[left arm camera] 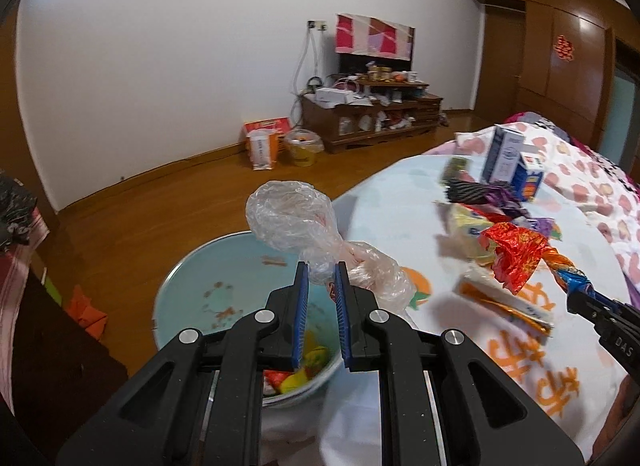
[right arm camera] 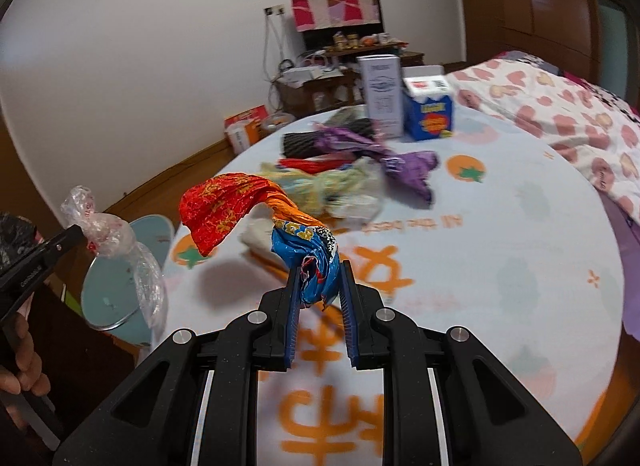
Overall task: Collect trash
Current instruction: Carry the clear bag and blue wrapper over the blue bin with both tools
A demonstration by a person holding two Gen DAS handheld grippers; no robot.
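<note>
In the left wrist view the left gripper (left arm camera: 322, 272) sits low in the centre of the frame, its blue-padded tongs clamped on a crumpled clear plastic bag (left arm camera: 292, 217) that bulges up above the fingertips and trails off to the right. Directly behind and below the bag is a pale blue bin (left arm camera: 188, 286) standing on the wooden floor (left arm camera: 132, 209), with a few bright wrappers lying at its bottom near the lower centre. The bag hangs over the bin's right part, close to the edge of the bed.

In the right wrist view the right gripper (right arm camera: 320, 278) occupies the lower centre, its tongs clamped on the blue twisted end of a red-and-orange foil wrapper (right arm camera: 224, 213), whose red part flares up to the left, lifted clear of the white bedsheet (right arm camera: 500, 234) with orange prints. The same wrapper shows at the right of the left wrist view, held above the sheet.

More trash lies on the sheet in the upper centre of the right wrist view: a purple wrapper (right arm camera: 412, 165), a black patterned wrapper (right arm camera: 304, 143), a pale yellowish packet (right arm camera: 340, 185), a tall white carton (right arm camera: 380, 93) and a blue box (right arm camera: 430, 113) just beside it. A pink-hearted quilt (right arm camera: 560, 105) fills the upper right.
</note>
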